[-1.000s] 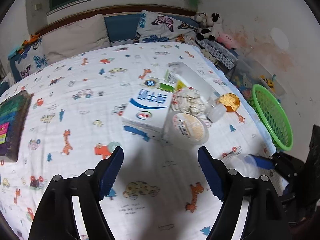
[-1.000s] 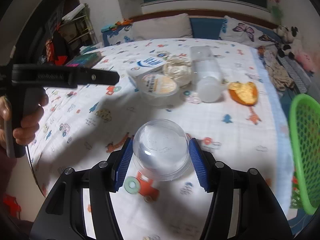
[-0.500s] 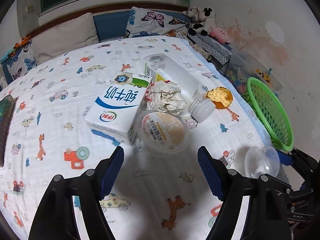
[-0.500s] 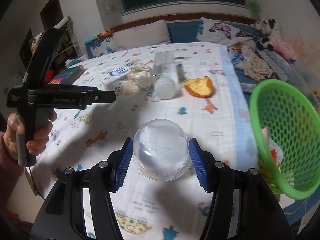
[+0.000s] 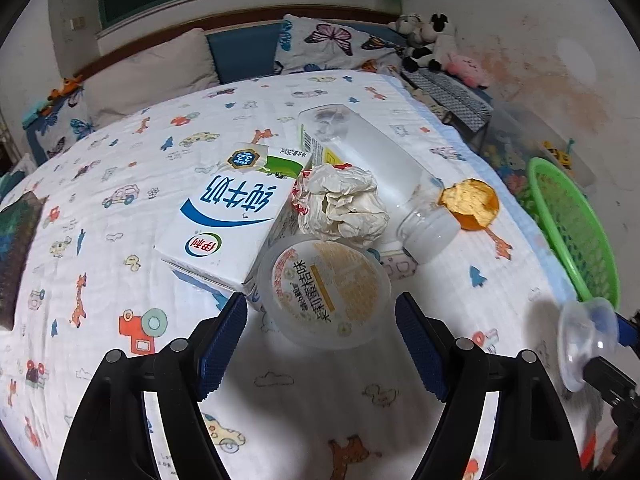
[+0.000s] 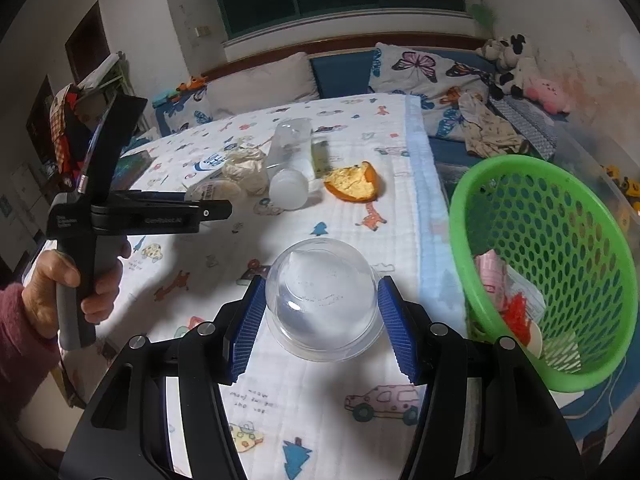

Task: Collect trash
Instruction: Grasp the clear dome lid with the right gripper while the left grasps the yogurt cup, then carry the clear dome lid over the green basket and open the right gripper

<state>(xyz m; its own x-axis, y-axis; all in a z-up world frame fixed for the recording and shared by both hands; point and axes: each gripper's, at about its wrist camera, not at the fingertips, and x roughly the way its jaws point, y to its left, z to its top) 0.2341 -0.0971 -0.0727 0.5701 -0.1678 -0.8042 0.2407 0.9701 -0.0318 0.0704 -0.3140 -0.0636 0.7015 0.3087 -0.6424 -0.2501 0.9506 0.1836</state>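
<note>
**Q:** Since a second ago, what has shifted?

**Me:** Both my hands swung toward the bed's right edge; the green basket beside that edge now fills the right wrist view, and the pile sits closer to my left fingers.

**Q:** Your fingers?

**Me:** Right fingers are clamped on the clear plastic dome lid: light, thin, slick, best pinched across its rim. Left fingers gape, empty, just before the round pudding cup, which leans against the milk carton.

**Q:** Surroundings?

**Me:** Soft printed sheet, pillows by the headboard, dim bedroom.
</note>
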